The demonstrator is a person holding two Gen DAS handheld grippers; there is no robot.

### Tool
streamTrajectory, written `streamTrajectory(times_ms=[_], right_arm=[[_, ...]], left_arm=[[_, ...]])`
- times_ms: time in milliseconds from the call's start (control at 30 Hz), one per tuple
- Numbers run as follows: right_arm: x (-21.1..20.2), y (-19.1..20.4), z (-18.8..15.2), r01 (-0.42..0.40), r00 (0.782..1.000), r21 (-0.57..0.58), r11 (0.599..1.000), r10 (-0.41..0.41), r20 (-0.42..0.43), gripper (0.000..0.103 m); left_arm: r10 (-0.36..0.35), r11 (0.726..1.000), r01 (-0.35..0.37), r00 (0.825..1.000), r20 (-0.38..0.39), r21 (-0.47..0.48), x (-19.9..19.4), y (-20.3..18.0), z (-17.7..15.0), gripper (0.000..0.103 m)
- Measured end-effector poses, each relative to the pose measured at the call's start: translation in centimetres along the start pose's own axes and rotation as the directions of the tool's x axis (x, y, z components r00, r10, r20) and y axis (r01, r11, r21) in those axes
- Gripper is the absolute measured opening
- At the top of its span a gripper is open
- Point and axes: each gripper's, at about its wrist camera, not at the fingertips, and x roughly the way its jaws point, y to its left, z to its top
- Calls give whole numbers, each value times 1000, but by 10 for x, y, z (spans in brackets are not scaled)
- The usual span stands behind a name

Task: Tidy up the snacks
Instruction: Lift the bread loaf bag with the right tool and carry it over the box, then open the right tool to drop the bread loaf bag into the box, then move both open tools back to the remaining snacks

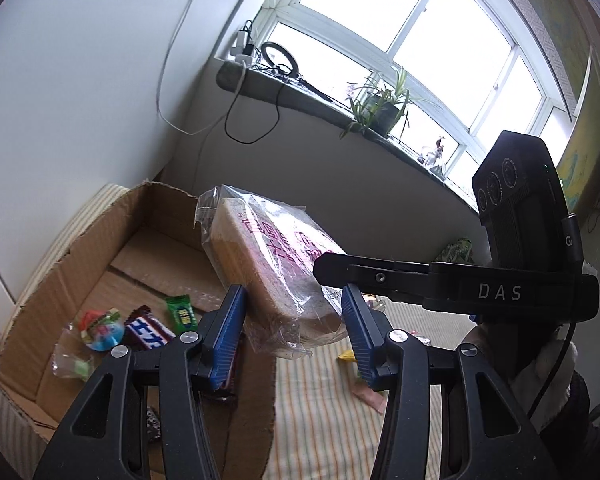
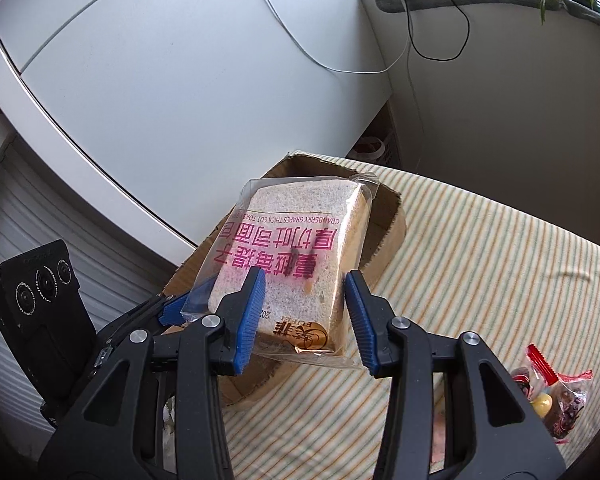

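Bagged toast (image 2: 296, 256) held up between two grippers above the cardboard box (image 1: 80, 256).

Wrapped sweets at the bottom of the box are partly hidden behind the left gripper's (image 1: 296, 332) black frame, and only the green sweet (image 1: 181, 312) and a dark bar (image 1: 148, 330) with white lettering too cut off to read can be told apart. The clear bag bears pink Chinese print, upside down, and the line "CRANBERRY GRAPES THICK CUT TOAST", its end lost in a fold. "DAS" shows on the right gripper's (image 2: 304, 316) body in the left wrist view. Both tools are clamped on the toast, blue pads pressing its near corner from two sides, left fingers (image 2: 172, 310) at the bag's left edge. More snack packets (image 2: 556, 396) lie right on the striped cloth (image 2: 480, 264), cropped by the lens rim.
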Motion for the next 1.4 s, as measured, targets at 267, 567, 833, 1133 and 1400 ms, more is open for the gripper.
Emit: streamTrajectory(times_ms=[267,567,833,1133,1400], right_arm=[[25,22,4,8,999,-33,999,-9,-31,45],[29,31,5,22,999,-48,999,-24,-39,45],[14,25,4,38,999,-39,999,-39,-23,45],[-13,13,-1,93,996,-41,995,-93,16,45],[-58,-19,-17,206,975,-5,979,-204,88,60]], left_arm=[[38,999,-37,999,10,-36,-11,30,-3,47],[63,997,-62,998,19,-51,-17,43,-3,47],[66,997,-65,998,23,-47,-16,40,-1,47],[49,999,-48,999,25,-15,-13,25,0,47],[19,1000,-19,1000,12,19,-8,6,-2,47]])
